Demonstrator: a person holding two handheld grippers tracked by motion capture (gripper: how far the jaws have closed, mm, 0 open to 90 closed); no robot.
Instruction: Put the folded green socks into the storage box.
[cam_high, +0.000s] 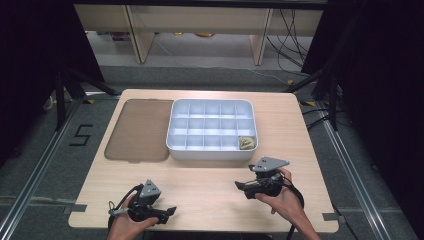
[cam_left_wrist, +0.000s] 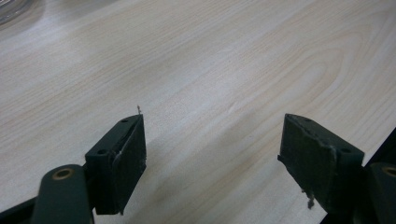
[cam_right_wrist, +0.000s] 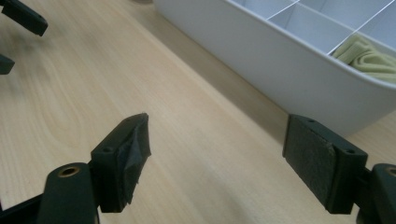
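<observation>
Two grippers are at the near side of the table (cam_high: 200, 195), one in each hand. The right gripper (cam_right_wrist: 217, 154) has its jaws spread wide with nothing between them — bare wood shows in the gap, and the pads touch nothing. In the high view the right gripper (cam_high: 241, 186) sits just in front of the tray's near right corner, its jaws pointing left across the table. The left gripper (cam_left_wrist: 212, 154) is just as wide and just as empty, with plain tabletop between its jaws; in the high view the left gripper (cam_high: 172, 211) is at the near left edge, jaws pointing right, well apart from the other. One white tray (cam_high: 210, 152) stands at the middle of the table, divided into fifteen compartments — three rows of five. One folded, pale green cloth (cam_high: 246, 143) lies in the near right corner compartment; the right gripper view shows the cloth (cam_right_wrist: 369, 58) just behind the tray's wall (cam_right_wrist: 289, 70). One brown translucent lid (cam_high: 137, 130) lies flat just left of the tray, at its side.
</observation>
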